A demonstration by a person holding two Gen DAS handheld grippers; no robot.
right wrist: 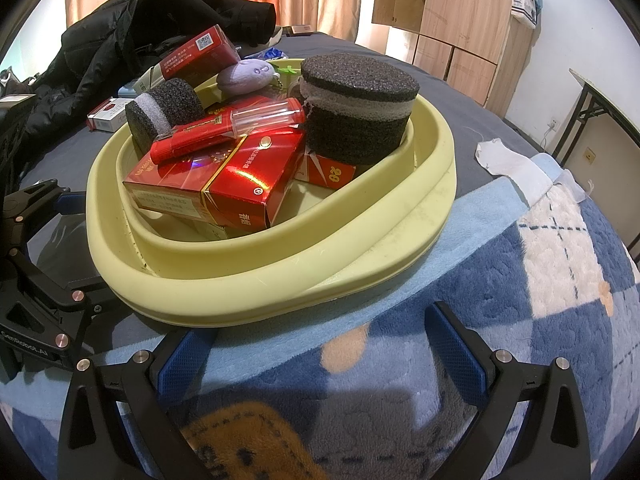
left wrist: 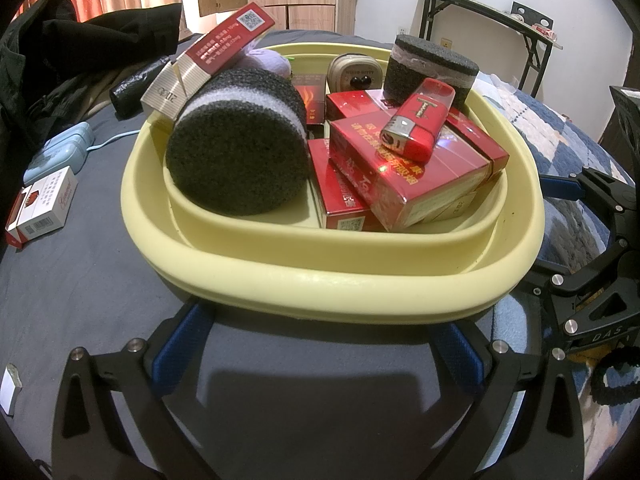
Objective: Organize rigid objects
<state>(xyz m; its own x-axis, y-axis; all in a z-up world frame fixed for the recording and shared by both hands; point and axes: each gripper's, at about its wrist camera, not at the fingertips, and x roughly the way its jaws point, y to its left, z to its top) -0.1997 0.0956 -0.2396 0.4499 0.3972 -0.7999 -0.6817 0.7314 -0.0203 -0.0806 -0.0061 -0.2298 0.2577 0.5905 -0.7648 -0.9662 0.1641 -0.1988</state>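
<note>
Left wrist view shows the left gripper (left wrist: 320,354) low over the dark sheet (left wrist: 80,280), its two blue pads spread wide and holding nothing. The fingers point forward at the near rim of the yellow basin (left wrist: 320,280), which sits just ahead of the tips; I cannot tell if they touch it. In the basin lies a big dark foam roll (left wrist: 236,152) on its side, with a red pack (left wrist: 228,40) leaning on top of it. To the right of this roll, several red packs (left wrist: 408,172) are piled, and a red lighter (left wrist: 418,120) lies on the top one. A second foam roll (left wrist: 432,68) stands upright at the far side. Outside the basin, a white pack (left wrist: 40,208) lies on the sheet at the left, well apart, near a light blue case (left wrist: 60,152).

From the right wrist view, the right gripper (right wrist: 320,348) hangs over the blue checked blanket (right wrist: 520,320), also wide open and empty, aimed at the basin rim from the other side. Its left pad is near the rim and the right one is over the blanket. The left gripper's black frame shows at the left edge there, beside the basin. A black jacket (right wrist: 140,32) lies behind.
</note>
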